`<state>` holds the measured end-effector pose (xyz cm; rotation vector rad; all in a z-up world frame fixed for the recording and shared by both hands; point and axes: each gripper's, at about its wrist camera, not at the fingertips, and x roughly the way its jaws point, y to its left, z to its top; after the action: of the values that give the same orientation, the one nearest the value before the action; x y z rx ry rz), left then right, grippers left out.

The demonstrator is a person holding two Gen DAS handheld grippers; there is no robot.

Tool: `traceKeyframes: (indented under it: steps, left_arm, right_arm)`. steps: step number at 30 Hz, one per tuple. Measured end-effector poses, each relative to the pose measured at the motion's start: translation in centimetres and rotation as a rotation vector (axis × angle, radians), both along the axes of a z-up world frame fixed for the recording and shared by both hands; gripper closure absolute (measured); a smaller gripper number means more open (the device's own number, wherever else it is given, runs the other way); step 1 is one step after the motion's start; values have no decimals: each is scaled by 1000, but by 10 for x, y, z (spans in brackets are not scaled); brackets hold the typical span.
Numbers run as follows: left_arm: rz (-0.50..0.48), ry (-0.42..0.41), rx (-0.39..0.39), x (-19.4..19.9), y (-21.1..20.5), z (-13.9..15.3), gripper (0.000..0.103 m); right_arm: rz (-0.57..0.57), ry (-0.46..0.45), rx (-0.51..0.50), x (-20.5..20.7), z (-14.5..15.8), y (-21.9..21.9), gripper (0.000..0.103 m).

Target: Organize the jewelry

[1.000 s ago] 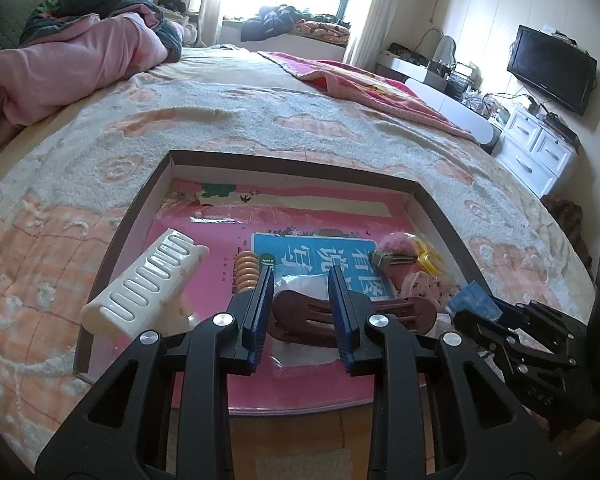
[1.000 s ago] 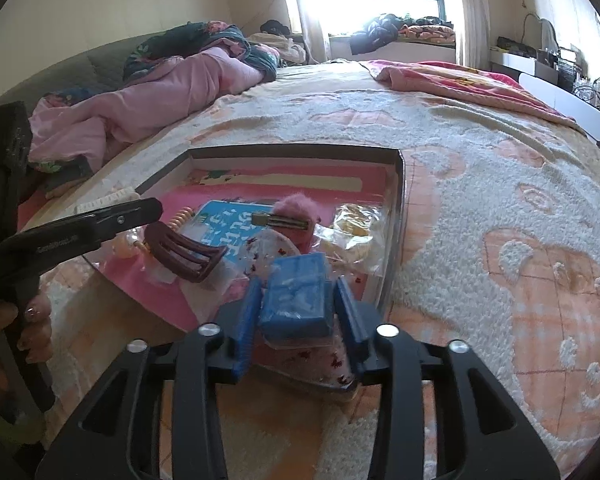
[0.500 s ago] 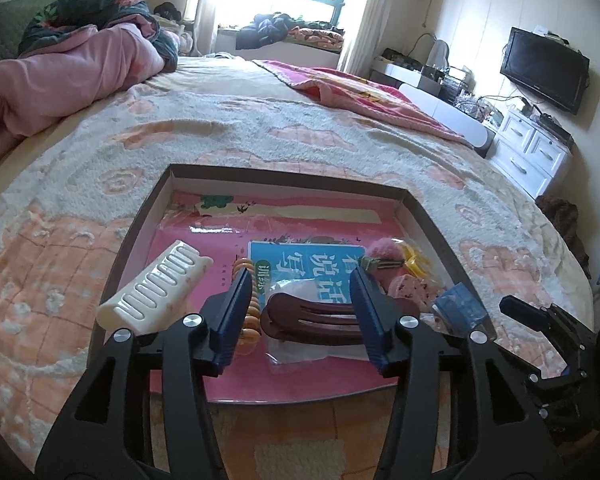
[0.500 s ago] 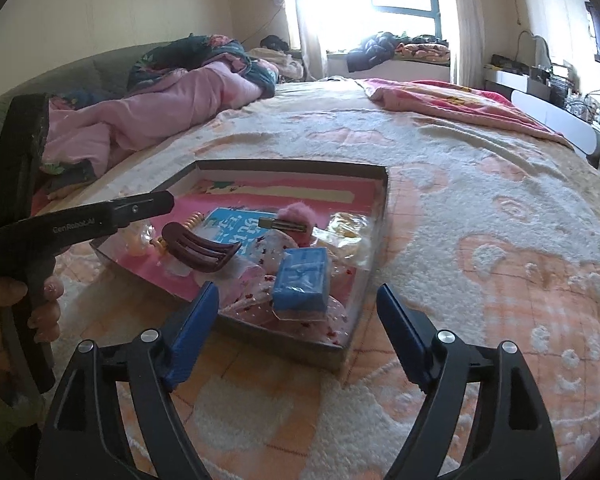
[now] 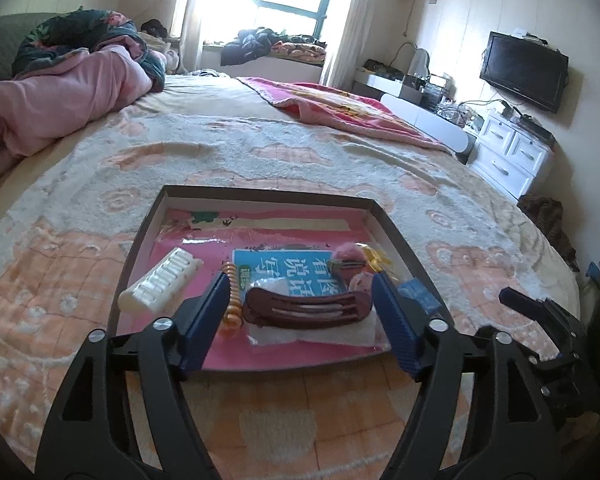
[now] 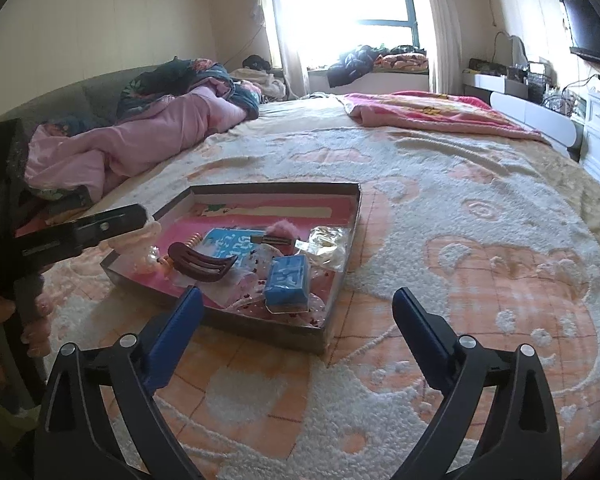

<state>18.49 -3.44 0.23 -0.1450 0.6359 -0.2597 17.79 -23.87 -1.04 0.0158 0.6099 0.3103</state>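
Observation:
A shallow dark-rimmed box (image 5: 268, 193) (image 6: 260, 328) with a pink lining lies on the bed. In it are a brown claw hair clip (image 5: 303, 309) (image 6: 202, 263), a white comb-like clip (image 5: 160, 281), an orange spiral hair tie (image 5: 232, 298), a pink fluffy clip (image 5: 345, 254) (image 6: 282, 233) and a blue packet (image 6: 288, 281) (image 5: 417, 296). My left gripper (image 5: 300, 312) is open and empty, its fingers either side of the brown clip, just in front of the box. My right gripper (image 6: 298, 312) is open and empty, pulled back from the box's near right corner.
The box rests on a fluffy peach and white blanket (image 6: 459, 240). A pink quilt (image 5: 60, 96) is heaped at the far left. A white dresser (image 5: 507, 156) and a wall TV (image 5: 523, 72) stand at the right. The left gripper's body (image 6: 60, 236) shows left of the box.
My left gripper opened off the brown clip, which now lies in the box. My right gripper let go of the blue packet. Both grippers drew back from the box.

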Motion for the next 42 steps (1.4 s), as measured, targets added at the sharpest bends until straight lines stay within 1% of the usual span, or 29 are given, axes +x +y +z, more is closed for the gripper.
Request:
traceKeyframes:
  steps: [3,6,7,11,16,21,28,33,37,42]
  left_arm:
    - [12,-6,9,-13,3,2,22]
    - [27,-8,23,-25,6,1,13]
    - [30,-10,26,-28,7,1,12]
    - [53,-19,51,-44,11,-1,12]
    - [84,-27,60,-59,16,-1,12]
    - [105,-45,90,-75,15,-3,11]
    - [158,-63,99,-91,19,-10,11]
    - [183,-81,113,-97,20,-14,11]
    - [194,-128,100,-104,22,-12,11]
    - [223,-161,140,-107,18,-9,11]
  right_arm:
    - [-19,-31,-26,-7,2,-1,8]
    - [-40,-53,-40,-13,3,-1,7]
    - [-47,-61,-45,-15,4,-2,7]
    - [-59,-81,-54,-22,4,-1,7]
    - [-53,-91,-56,-30,4,1,7]
    - [-50,-111,-71,-42,6,6,7]
    - [-45,-133,-65,-60,5,8,7]
    - [-49,-165,-59,-74,3,12,7]
    - [-56,-219,-71,-85,3,15,7]
    - [-65,-282,-66,-91,5,17,7]
